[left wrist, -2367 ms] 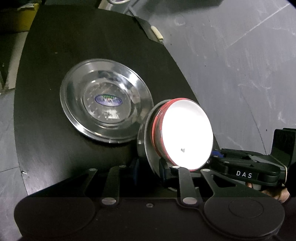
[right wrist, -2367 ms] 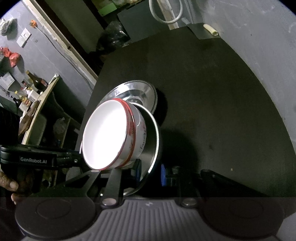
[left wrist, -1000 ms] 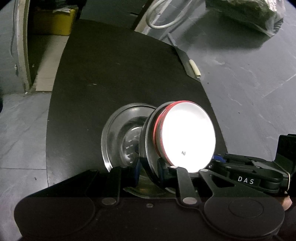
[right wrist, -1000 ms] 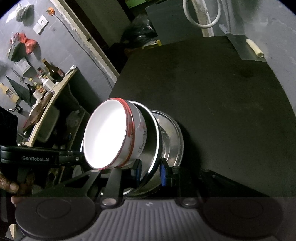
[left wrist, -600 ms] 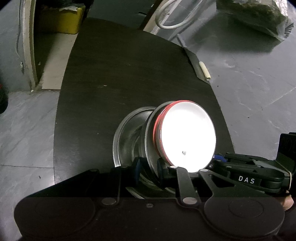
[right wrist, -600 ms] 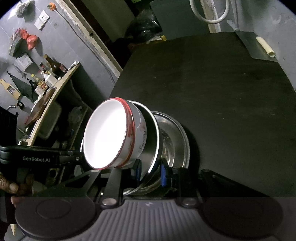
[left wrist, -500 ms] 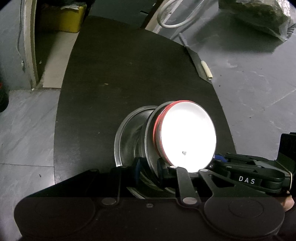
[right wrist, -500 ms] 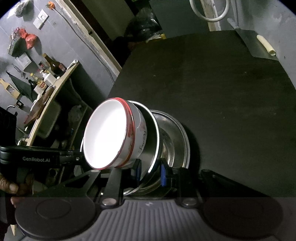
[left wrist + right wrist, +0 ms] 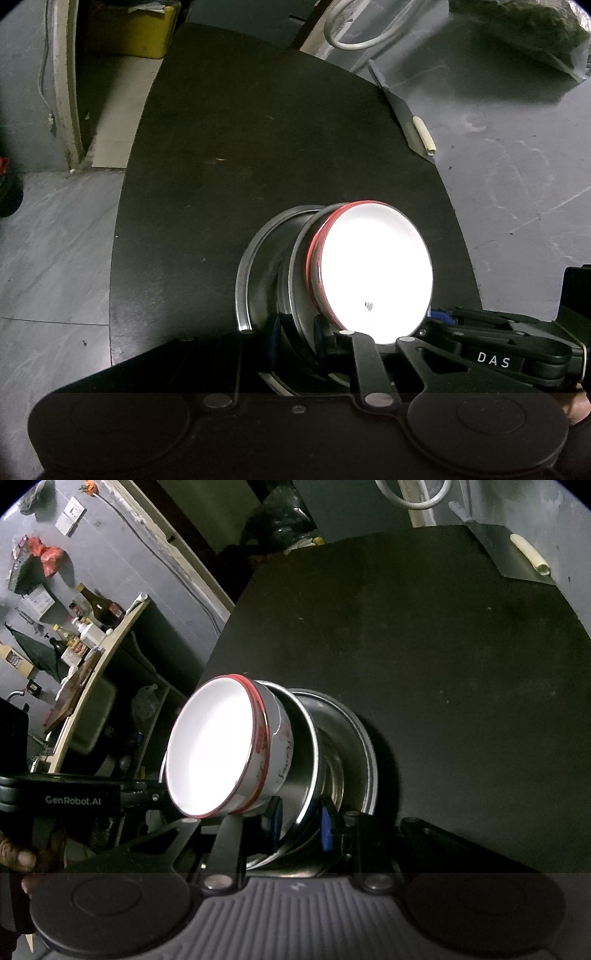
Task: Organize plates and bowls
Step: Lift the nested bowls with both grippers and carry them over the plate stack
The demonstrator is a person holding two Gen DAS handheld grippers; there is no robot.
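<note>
A white bowl with a red rim [image 9: 373, 269] sits on a steel plate [image 9: 299, 295]. My left gripper [image 9: 295, 332] and my right gripper [image 9: 299, 819] are both shut on opposite rims of that steel plate and carry it with the bowl [image 9: 218, 746] on top. It hangs just over, or touches, a second steel plate [image 9: 255, 273] that lies on the black round table [image 9: 240, 147]. The second plate also shows in the right wrist view [image 9: 354, 746]. I cannot tell whether the two plates touch.
A grey board with a pale roll [image 9: 424, 134] lies off the table's far right edge. A white hose loop [image 9: 362, 33] lies on the grey floor beyond. A shelf with bottles [image 9: 88, 627] stands to the left in the right wrist view.
Both grippers have carried the plate and bowl over the second steel plate and come down onto it. The second plate is now mostly covered by the carried one.
</note>
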